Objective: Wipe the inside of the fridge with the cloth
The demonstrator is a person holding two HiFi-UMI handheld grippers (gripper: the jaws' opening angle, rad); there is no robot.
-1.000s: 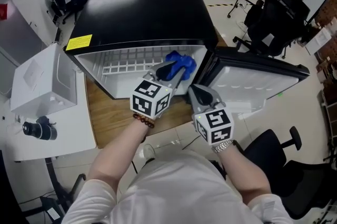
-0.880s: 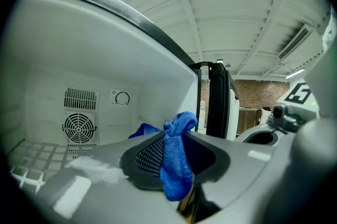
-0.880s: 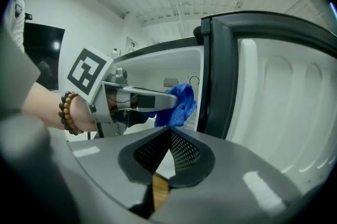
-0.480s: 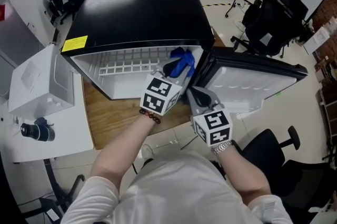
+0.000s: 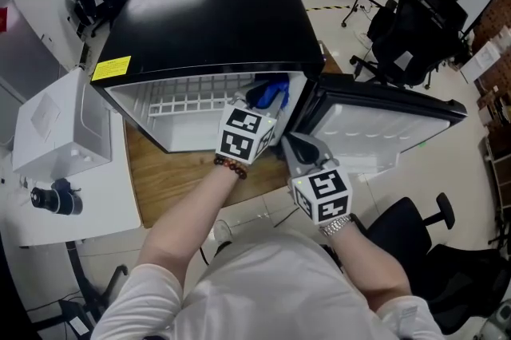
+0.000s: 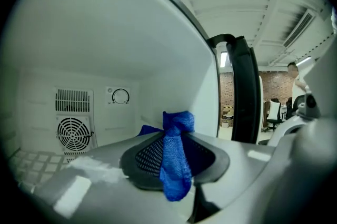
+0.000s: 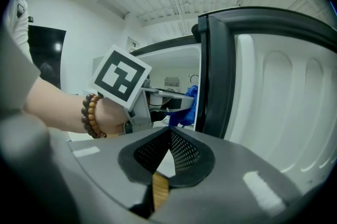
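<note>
Blue cloth (image 6: 175, 160) sits centre frame in the left gripper view, a nubby terry strip pinched between the dark mesh pads of the left gripper (image 6: 176, 136), bunched above them and dangling below. The jaws are nearly together, clamped on it. That view alone shows the fridge's back wall: a round fan grille (image 6: 72, 133) at lower left and a dial (image 6: 120, 96) beside it. From the head view the cloth (image 5: 271, 95) is only a blue scrap at the right end of the opening of the fridge (image 5: 207, 19), by the white wire shelf (image 5: 192, 103), part-hidden behind the left gripper (image 5: 259, 103). The right gripper (image 7: 167, 131) is closed, pad tips meeting on nothing, low by the open door (image 5: 383, 123). Its view catches the beaded bracelet (image 7: 90, 115).
</note>
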